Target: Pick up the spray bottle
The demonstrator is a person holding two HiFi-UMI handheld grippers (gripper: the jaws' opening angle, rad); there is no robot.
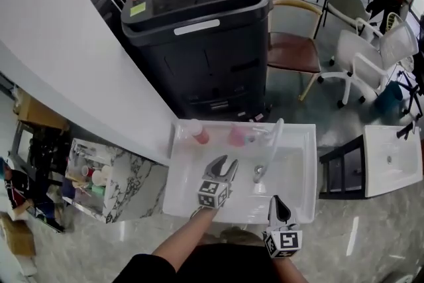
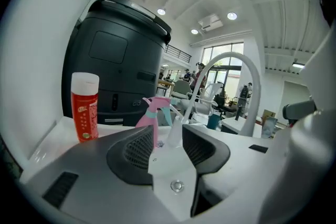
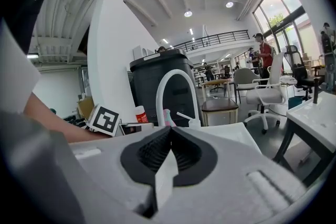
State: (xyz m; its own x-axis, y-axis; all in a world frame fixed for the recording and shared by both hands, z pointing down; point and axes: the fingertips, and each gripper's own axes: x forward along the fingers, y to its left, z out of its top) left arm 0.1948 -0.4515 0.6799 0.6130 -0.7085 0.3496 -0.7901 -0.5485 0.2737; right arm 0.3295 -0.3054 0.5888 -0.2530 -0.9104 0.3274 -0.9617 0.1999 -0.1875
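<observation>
Standing upright on the back edge of the white sink (image 1: 309, 172), the pink spray bottle (image 1: 237, 136) has its long axis vertical and its teal trigger toward the faucet (image 1: 271, 149). The left gripper (image 1: 225, 166) is over the basin with its fingers apart and empty. The right gripper (image 1: 275, 201) is at the front edge with its fingers together. Only the head view shows the shiny grey floor (image 1: 371, 235).

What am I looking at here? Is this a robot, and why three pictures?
No robot: a person holds a two-jaw gripper in each hand. One picture looks down from a camera on the person's head; the other two come from cameras riding on the grippers. Below is a white sink with a curved faucet. At its back edge stand a pink spray bottle and a red bottle. The left gripper is open and points toward the spray bottle; the right gripper is shut. Neither holds anything.
</observation>
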